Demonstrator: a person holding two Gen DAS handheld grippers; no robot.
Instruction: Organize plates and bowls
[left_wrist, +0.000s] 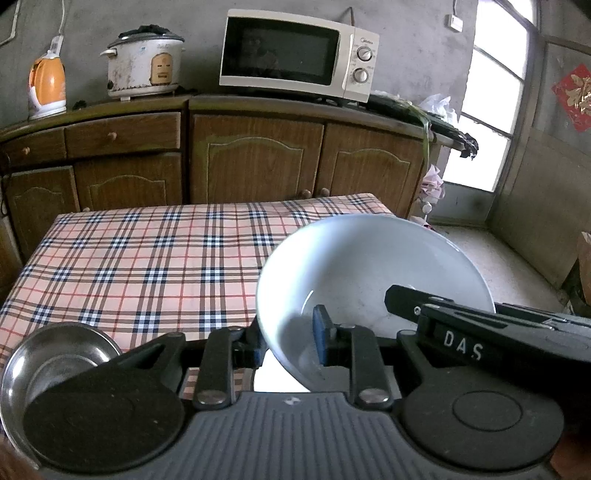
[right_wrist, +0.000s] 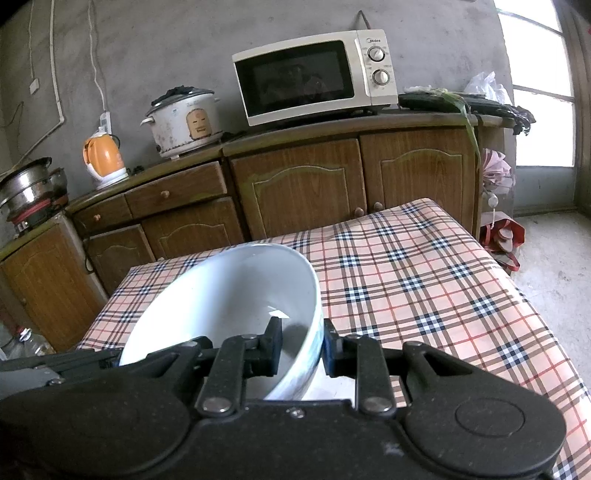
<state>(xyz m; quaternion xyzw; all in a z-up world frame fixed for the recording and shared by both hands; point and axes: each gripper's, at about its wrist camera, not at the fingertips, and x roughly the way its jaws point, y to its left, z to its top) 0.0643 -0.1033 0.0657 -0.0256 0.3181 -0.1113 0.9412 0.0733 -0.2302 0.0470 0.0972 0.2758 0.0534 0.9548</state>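
Both grippers, left (left_wrist: 286, 341) and right (right_wrist: 301, 345), clamp 1 white bowl (left_wrist: 369, 269); steel bowl (left_wrist: 55, 358) apparently unsorted.

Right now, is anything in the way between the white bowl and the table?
Nothing visible. The left gripper and right gripper pinch the white bowl by opposite rims. The checked tablecloth ahead is bare; the steel bowl sits off left.

The round white ceramic bowl (left_wrist: 369, 266) looks glazed, smooth and glossy. The small round steel bowl (left_wrist: 55, 354) is shiny bare metal. A pink, navy and white checked cloth (left_wrist: 147, 266) with a faint sheen covers the bench. The black plastic hand-held gripper (right_wrist: 301, 350) is matt and speckled. The brown wooden cabinets (right_wrist: 299, 184) show grain.
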